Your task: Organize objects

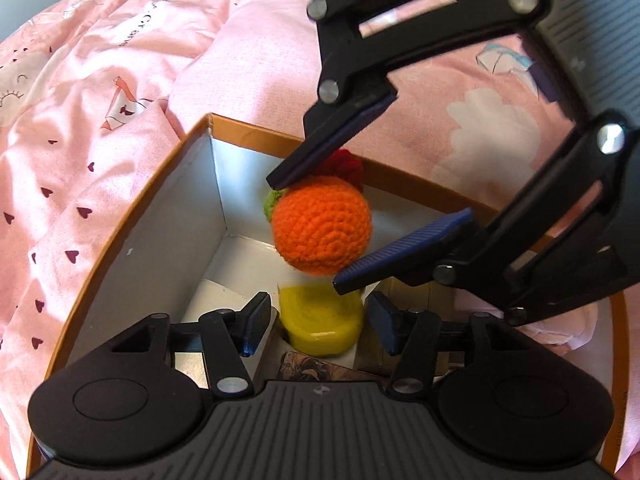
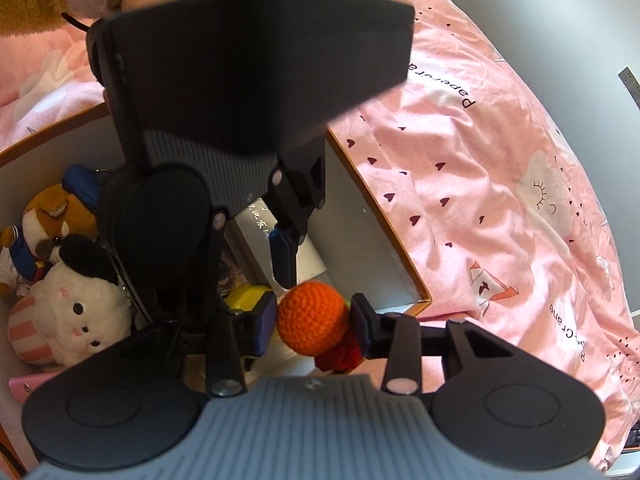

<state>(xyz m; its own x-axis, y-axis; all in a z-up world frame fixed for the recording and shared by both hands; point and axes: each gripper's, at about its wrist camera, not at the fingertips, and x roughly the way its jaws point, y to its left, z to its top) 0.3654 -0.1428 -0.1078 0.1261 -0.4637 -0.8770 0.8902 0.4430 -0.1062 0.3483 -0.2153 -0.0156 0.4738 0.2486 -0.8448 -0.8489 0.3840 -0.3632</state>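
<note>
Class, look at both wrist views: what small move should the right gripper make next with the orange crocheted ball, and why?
Probably lower it slightly, then open. The right gripper holds the orange crocheted ball inside the box, above the yellow object. The left gripper is open around that object without pressing it, so its handling looks finished.

Sunlit bed under a rumpled pink printed duvet, pale grey wall behind.

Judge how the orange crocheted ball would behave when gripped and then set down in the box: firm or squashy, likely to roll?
The orange crocheted ball is yarn stitched round, so probably soft and light. The right tongs hold it with pads on both sides, and yarn likely grips well. Being round, it could roll once released, though the box walls should contain it.
</note>
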